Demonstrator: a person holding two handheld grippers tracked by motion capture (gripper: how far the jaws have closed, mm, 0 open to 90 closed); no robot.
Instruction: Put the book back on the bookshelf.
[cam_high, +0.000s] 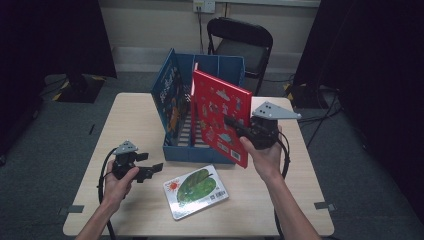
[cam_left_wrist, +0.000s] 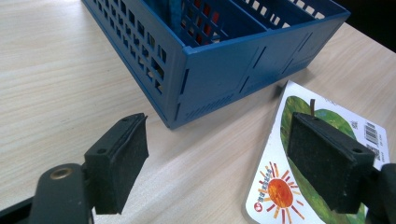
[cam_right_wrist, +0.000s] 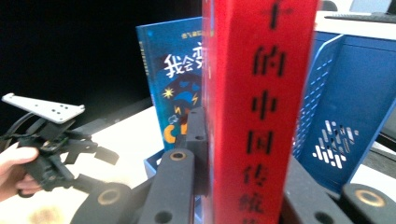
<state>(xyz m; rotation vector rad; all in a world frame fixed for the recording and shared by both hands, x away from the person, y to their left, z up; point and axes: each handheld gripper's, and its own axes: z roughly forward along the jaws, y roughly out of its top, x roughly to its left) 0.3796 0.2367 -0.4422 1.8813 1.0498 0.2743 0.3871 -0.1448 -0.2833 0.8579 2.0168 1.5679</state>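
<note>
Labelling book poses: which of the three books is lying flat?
The green-apple book, flat on the table before the blue rack. The blue book stands in it; the red book is held upright.

Red book (cam_high: 221, 117): bright red cover, small multicoloured pictures scattered over it; spine red with black Chinese characters. Blue book (cam_high: 171, 95), left of red book: deep blue cover, white characters, yellow and orange motifs. Blue crate (cam_high: 199, 153): solid blue, slotted walls. Flat book (cam_high: 195, 191), in front of crate: white cover, green apple, orange-red sun, barcode at corner. Table (cam_high: 135, 120): pale wood grain. Both grippers black, right gripper (cam_high: 234, 123) topped by grey plate; left gripper (cam_high: 150, 163) fingers (cam_left_wrist: 122, 161) matt black.
</note>
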